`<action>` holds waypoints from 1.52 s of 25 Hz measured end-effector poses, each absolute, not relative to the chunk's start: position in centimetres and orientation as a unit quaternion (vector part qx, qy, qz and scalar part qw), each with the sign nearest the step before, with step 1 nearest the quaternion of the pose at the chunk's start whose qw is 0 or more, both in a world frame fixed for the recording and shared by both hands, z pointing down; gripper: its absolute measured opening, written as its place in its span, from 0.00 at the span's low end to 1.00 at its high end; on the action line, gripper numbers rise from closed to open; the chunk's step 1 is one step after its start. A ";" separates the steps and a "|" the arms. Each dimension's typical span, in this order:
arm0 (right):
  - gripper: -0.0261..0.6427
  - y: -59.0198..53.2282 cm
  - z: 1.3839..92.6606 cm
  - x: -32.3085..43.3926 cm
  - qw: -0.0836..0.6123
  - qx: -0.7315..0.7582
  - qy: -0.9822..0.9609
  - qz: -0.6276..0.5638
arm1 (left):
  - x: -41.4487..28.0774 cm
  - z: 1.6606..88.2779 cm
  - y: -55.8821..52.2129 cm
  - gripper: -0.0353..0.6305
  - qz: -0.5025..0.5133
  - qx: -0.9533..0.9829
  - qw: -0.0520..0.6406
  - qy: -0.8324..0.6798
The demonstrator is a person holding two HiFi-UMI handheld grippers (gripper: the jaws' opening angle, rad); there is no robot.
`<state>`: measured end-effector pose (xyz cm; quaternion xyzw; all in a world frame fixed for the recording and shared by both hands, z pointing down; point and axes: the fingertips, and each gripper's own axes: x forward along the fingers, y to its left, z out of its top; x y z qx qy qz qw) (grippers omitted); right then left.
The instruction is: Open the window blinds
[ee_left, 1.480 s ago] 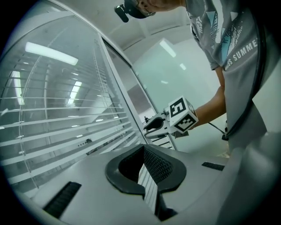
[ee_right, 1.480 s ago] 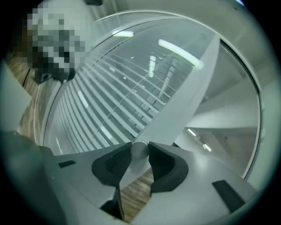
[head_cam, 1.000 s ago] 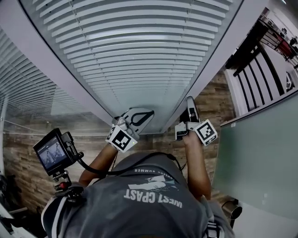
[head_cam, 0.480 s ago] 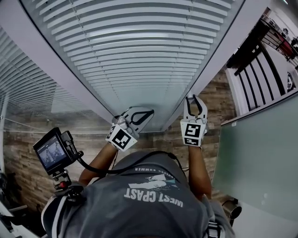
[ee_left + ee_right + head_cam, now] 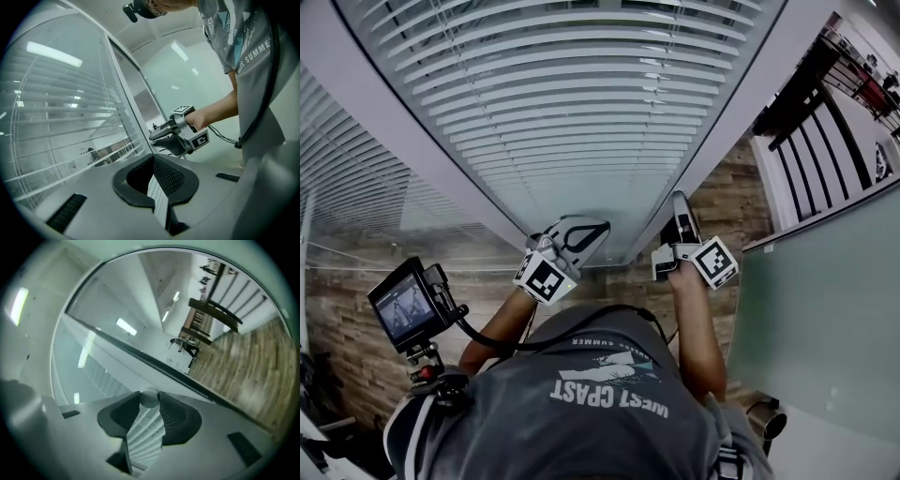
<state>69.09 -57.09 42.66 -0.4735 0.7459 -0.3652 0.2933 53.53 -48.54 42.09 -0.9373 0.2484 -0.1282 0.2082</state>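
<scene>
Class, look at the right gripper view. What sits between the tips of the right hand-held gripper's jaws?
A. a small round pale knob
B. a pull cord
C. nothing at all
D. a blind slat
A: the right gripper view shows a small round pale knob pinched between the jaw tips of the right hand-held gripper, whose jaws have just been opening slightly.

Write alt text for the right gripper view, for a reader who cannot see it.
The right gripper clasps a small round grey knob at the tips of its jaws, which have just been opening slightly. Behind it is glass with white slatted blinds; wood-patterned floor fills the right.
</scene>
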 end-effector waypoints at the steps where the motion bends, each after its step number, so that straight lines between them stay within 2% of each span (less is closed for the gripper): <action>1: 0.22 -56.9 42.4 68.8 0.236 -0.493 0.777 -0.312 | 53.6 42.1 -48.5 0.06 -0.128 -0.937 0.209 0.248; 2: 0.22 -56.7 42.4 68.6 0.152 -0.525 0.804 -0.235 | 53.6 42.0 -48.5 0.06 -0.127 -0.937 0.209 0.248; 4: 0.24 -56.3 42.4 68.1 -0.061 -0.581 0.811 -0.023 | 53.5 41.9 -48.6 0.06 -0.126 -0.937 0.211 0.249; 6: 0.23 -56.1 42.3 67.3 -0.242 -0.579 0.761 0.164 | 53.2 41.9 -48.8 0.06 -0.127 -0.936 0.210 0.253; 7: 0.23 -56.2 42.3 67.0 -0.300 -0.568 0.732 0.227 | 53.1 41.9 -48.9 0.06 -0.128 -0.935 0.210 0.254; 9: 0.23 -56.5 42.5 66.7 -0.354 -0.555 0.694 0.291 | 52.9 42.1 -48.9 0.06 -0.131 -0.935 0.208 0.257; 11: 0.22 -56.6 42.4 66.8 -0.324 -0.568 0.709 0.265 | 52.7 42.2 -48.9 0.06 -0.132 -0.934 0.207 0.258; 12: 0.22 -56.6 42.3 67.0 -0.273 -0.581 0.736 0.215 | 52.7 42.3 -48.9 0.06 -0.132 -0.934 0.207 0.259; 14: 0.22 -56.7 42.1 67.7 -0.117 -0.601 0.788 0.061 | 52.6 42.5 -49.0 0.06 -0.132 -0.934 0.208 0.260; 17: 0.22 -56.8 42.1 68.9 0.164 -0.573 0.775 -0.211 | 52.6 42.7 -49.0 0.06 -0.130 -0.934 0.210 0.259; 19: 0.22 -56.8 42.5 69.4 0.285 -0.531 0.728 -0.328 | 52.8 42.4 -49.0 0.06 -0.132 -0.935 0.205 0.259; 21: 0.22 -56.7 42.7 69.6 0.312 -0.517 0.710 -0.362 | 52.9 42.3 -48.9 0.06 -0.131 -0.935 0.205 0.257; 38: 0.22 -56.9 42.3 69.4 0.293 -0.510 0.737 -0.332 | 53.1 42.3 -48.9 0.06 -0.131 -0.936 0.206 0.254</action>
